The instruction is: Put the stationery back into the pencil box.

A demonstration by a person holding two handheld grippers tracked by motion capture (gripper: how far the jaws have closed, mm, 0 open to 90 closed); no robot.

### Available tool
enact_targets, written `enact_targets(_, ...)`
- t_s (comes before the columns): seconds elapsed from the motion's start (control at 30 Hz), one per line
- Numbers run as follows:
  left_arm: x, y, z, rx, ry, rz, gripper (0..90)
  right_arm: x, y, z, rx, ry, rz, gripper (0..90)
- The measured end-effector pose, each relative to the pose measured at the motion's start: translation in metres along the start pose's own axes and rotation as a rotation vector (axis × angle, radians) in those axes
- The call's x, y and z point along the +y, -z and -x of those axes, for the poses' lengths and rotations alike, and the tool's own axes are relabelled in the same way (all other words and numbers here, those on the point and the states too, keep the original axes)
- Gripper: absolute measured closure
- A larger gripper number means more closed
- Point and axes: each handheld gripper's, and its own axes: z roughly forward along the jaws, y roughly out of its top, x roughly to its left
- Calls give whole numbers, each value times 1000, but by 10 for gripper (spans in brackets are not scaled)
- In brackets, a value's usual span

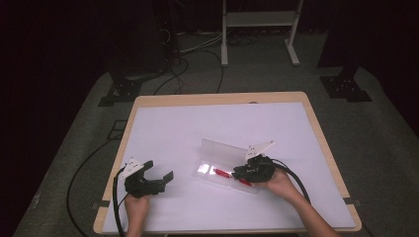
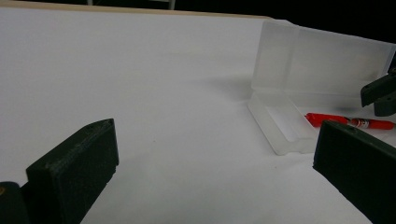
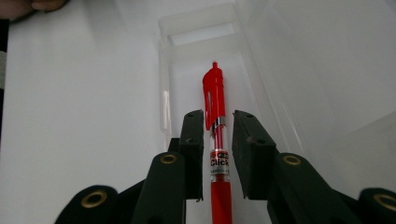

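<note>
**Red pen lies in the open case, right jaws parted around it**

From my seat at the remote desk, I see the red pen [image 3: 215,121] lying inside the clear plastic case [image 1: 217,170], which sits open near the middle of the white table [image 1: 188,128] with its lid standing up on the far side. My right gripper [image 3: 218,154] is down over the right end of the case, one jaw on each side of the pen's barrel. There is a thin gap on both sides (plainest in the right gripper view), so the pads are released, not clamped on the pen. The pen's clip end points left along the tray.

My left gripper [image 1: 157,178] rests at the near left of the table, well apart from the case, jaws spread wide with nothing between them. In the left gripper view the case and pen lie off to the right, past the right-hand jaw.
</note>
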Motion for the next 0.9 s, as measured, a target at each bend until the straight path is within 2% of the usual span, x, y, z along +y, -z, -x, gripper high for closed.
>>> enact_targets(0.47,0,0,0,0,-6,-5,0,-1,20,-7,16,17,28,673)
enact_targets(0.9,0,0,0,-2,-5,-5,0,-4,31,-7,20,11,32,519)
